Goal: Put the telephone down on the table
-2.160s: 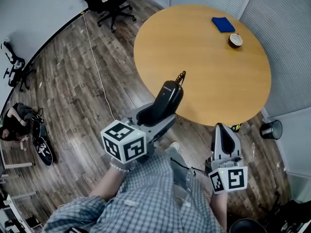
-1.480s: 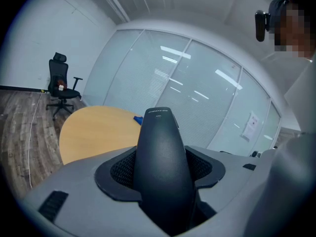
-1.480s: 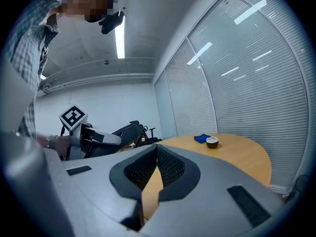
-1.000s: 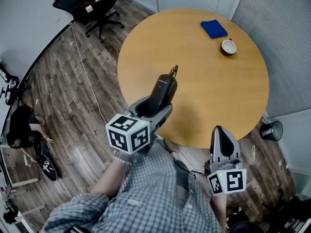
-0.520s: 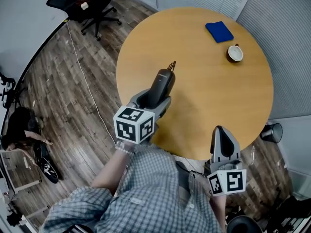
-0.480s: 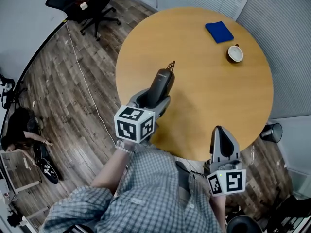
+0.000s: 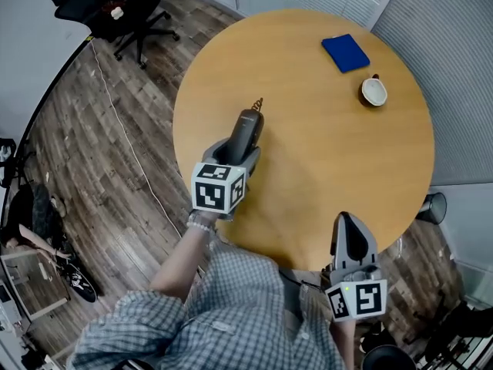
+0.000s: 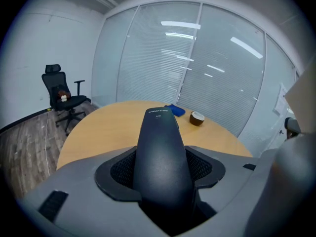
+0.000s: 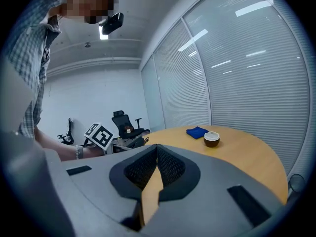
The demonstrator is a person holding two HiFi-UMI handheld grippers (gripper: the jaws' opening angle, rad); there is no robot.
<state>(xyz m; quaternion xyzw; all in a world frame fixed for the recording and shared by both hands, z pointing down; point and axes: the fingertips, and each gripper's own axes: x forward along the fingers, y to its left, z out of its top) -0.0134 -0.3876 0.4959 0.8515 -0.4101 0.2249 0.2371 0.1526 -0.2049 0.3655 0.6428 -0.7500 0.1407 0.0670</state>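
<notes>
The black telephone handset is clamped between the jaws of my left gripper, over the near-left part of the round wooden table. Its coiled cord sticks out past the far end. In the left gripper view the handset runs forward between the two pads, tilted down toward the tabletop. I cannot tell whether it touches the wood. My right gripper hangs at the table's near edge, its jaws shut with nothing between them.
A blue cloth and a small white cup lie at the table's far right. A black office chair stands on the wood floor at far left, and a dark bin sits beside the table at right.
My left gripper has carried the handset forward and lower, from the table's near edge to over its near-left part. The right gripper has edged closer to the table's rim.
</notes>
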